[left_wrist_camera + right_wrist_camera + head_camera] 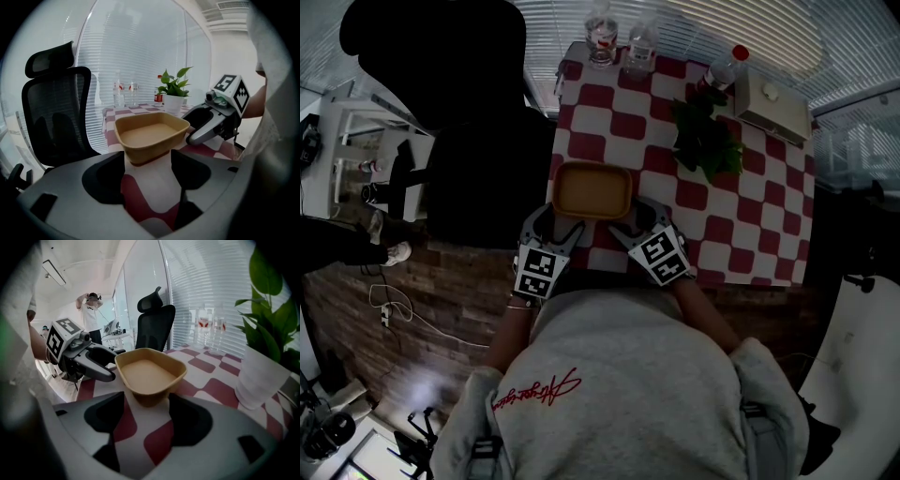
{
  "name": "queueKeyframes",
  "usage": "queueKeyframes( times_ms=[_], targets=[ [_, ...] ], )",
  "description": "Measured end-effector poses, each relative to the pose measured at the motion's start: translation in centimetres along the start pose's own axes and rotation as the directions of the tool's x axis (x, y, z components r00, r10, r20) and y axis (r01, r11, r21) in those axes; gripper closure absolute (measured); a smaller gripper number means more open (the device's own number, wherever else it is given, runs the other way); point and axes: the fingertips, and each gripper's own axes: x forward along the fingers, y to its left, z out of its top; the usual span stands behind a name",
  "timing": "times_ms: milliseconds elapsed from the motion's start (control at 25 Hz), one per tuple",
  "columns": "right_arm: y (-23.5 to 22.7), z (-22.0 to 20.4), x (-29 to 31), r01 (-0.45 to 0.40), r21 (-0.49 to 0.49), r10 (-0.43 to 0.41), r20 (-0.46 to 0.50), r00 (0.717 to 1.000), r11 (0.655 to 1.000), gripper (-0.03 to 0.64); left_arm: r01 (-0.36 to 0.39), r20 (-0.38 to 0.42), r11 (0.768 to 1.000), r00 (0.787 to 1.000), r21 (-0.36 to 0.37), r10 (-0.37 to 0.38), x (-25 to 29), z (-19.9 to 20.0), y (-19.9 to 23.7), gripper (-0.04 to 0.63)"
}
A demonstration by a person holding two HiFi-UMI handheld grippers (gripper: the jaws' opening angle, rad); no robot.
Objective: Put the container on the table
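Observation:
A tan, empty rectangular container rests on the red-and-white checked table, close to its near edge. My left gripper is at the container's near left corner and my right gripper at its near right corner. In the left gripper view the container stands just beyond the open left gripper, with checked cloth showing between the jaws; the right gripper is alongside. In the right gripper view the container likewise sits just ahead of the open right gripper. Neither pair of pads presses on it.
A potted plant stands behind the container to the right. Two clear bottles and a red-capped bottle line the far edge beside a white box. A black office chair stands left of the table. A person stands far off.

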Motion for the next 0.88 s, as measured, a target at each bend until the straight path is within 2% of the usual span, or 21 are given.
queueKeyframes(
  times_ms=[880],
  targets=[
    [-0.6,1.3,-2.6,0.069,0.043,-0.073,0.092,0.993,0.997,0.318,-0.038,0.063,0.999,0.997,-0.005,0.039,-2.0,0.6,0.2,0.289]
  ],
)
